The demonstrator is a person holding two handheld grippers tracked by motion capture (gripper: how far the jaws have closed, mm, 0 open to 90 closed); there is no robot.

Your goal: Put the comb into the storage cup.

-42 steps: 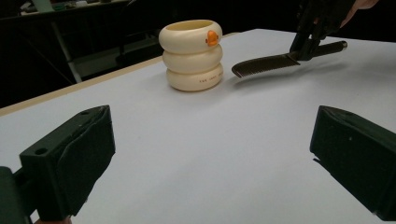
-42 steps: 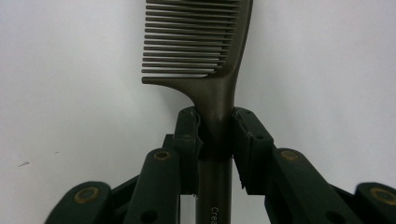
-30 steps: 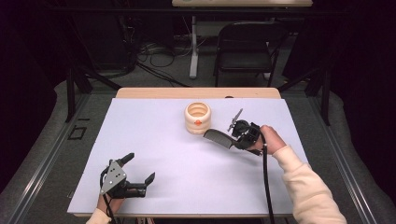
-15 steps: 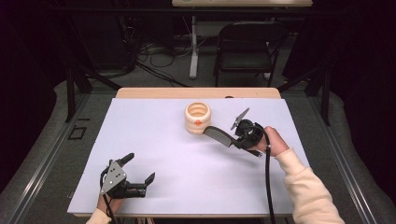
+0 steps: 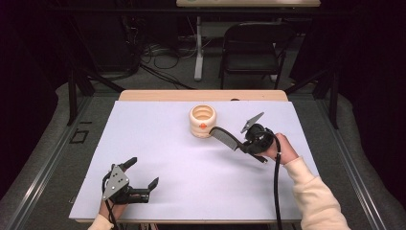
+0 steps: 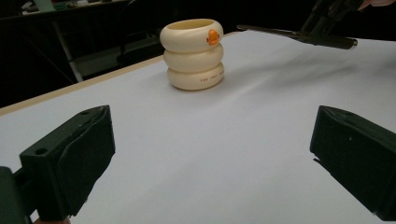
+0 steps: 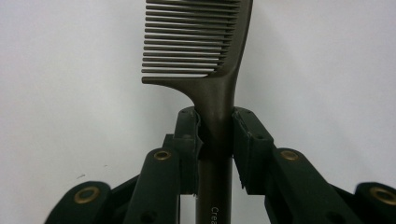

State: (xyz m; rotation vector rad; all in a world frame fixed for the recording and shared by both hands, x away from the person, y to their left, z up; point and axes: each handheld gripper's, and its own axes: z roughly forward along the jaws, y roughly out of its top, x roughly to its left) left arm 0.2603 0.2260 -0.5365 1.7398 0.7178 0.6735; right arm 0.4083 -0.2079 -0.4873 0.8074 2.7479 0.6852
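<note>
- Right claw [image 5: 239, 143] pinching a dark comb [image 7: 201, 51] by the handle, teeth end held in the air just beside the cream ringed cup [image 5: 202, 120], near the middle of the desk's [image 5: 158, 143] far edge.
- Likely step: dropping the comb into the cup's open top.
- Best done by lifting the teeth end above the rim, centring over the opening, tipping the comb steeper, then lowering before letting go.
- Worth avoiding a knock on the cup wall; looks light enough to tip.
- Left claw [image 5: 141, 181] spread wide, holding nothing, resting near the desk's near-left corner, free to steady the cup.
</note>
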